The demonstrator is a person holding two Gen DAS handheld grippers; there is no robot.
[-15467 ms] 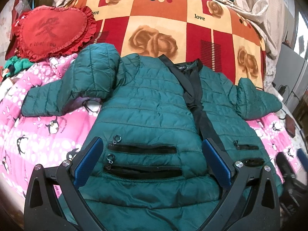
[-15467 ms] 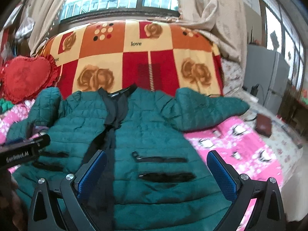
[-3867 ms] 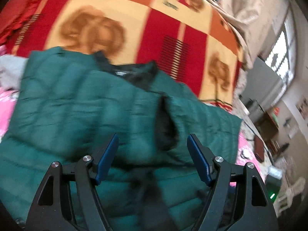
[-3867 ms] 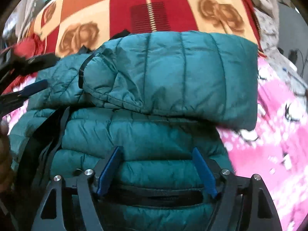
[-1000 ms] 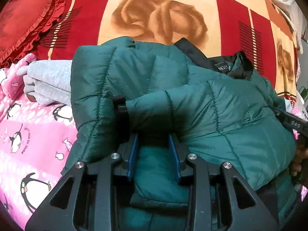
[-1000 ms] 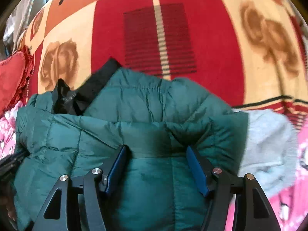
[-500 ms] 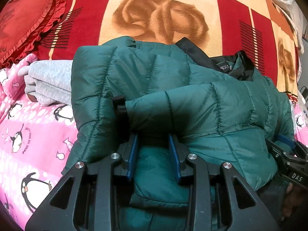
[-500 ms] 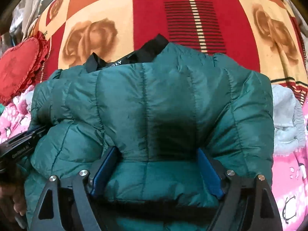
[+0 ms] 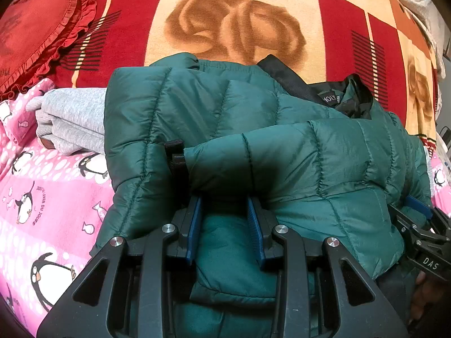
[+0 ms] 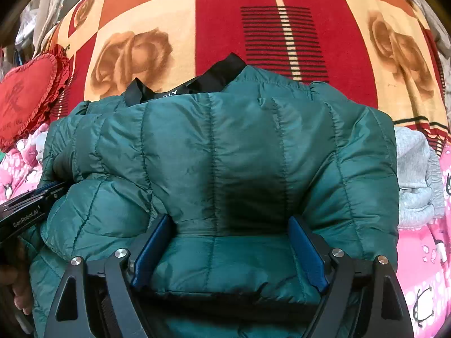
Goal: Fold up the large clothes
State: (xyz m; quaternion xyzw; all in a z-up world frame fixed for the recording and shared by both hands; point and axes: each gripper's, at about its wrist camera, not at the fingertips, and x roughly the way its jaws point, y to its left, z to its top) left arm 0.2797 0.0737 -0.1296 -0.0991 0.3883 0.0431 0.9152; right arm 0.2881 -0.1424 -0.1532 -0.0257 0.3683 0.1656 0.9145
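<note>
A dark green quilted jacket (image 9: pixel 282 146) lies folded on the bed, sleeves and body doubled over, black collar (image 10: pixel 197 84) at the far end. My left gripper (image 9: pixel 224 205) is shut on a thick fold of the jacket near its left edge, blue pads pressing the fabric from both sides. My right gripper (image 10: pixel 229 222) stands open and wide at the jacket's near hem (image 10: pixel 225 259), padding bulging between its fingers. Each gripper shows at the edge of the other's view: the right gripper (image 9: pixel 417 225) and the left gripper (image 10: pixel 33 205), each with a hand behind it.
A red, orange and cream rose blanket (image 9: pixel 225 28) covers the bed beyond the jacket. A red heart pillow (image 9: pixel 33 33) lies far left. Folded grey clothing (image 9: pixel 70 118) pokes out from under the jacket on both sides. A pink penguin sheet (image 9: pixel 42 197) covers the near bed.
The right gripper's jaws widened and it drew back and lower, so the whole folded jacket top now shows in its view. The left gripper kept its grip and stayed still.
</note>
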